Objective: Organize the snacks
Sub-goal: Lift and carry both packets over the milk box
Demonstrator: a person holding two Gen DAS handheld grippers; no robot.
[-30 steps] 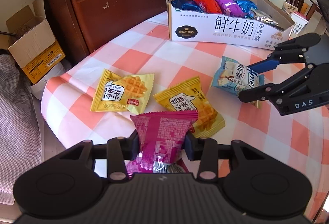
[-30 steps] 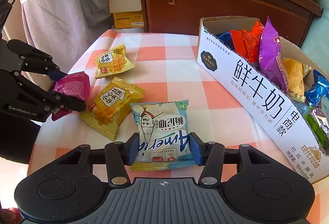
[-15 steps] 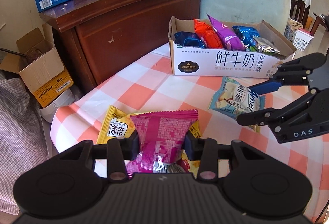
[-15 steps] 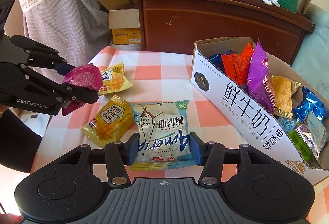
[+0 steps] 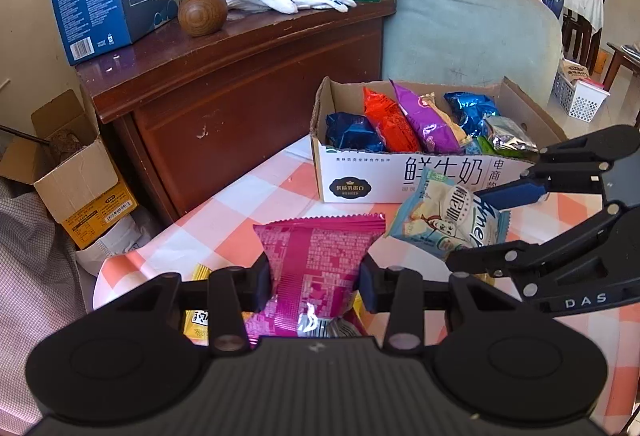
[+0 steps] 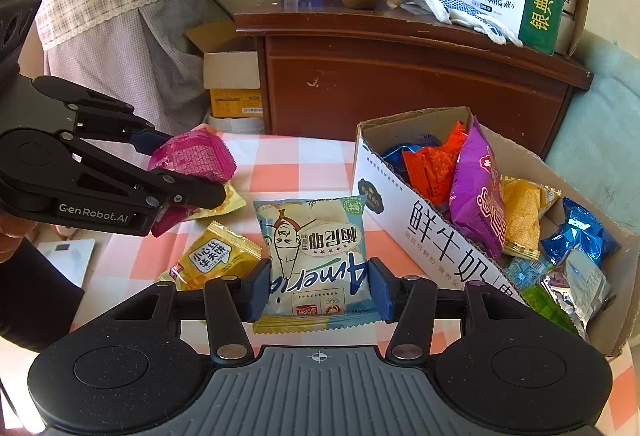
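Both packets have come up off the checked worktop [image 6: 280,172] since a second ago. We clamp a crinkly magenta foil snack packet [image 5: 316,268] in our left hand-held gripper [image 5: 316,282], and our right hand-held gripper [image 6: 318,288] is closed on a flat pale-blue cartoon-printed snack pouch [image 6: 316,252], each held above the cloth. Beyond them sits the open white cardboard milk carton box [image 6: 432,228], already crowded with bags. We judge either slick wrapper could slide free, or catch the box wall. Two yellow waffle packets [image 6: 214,260] stay on the cloth, one half hidden behind our left jaws; the box's far corner is cut off.
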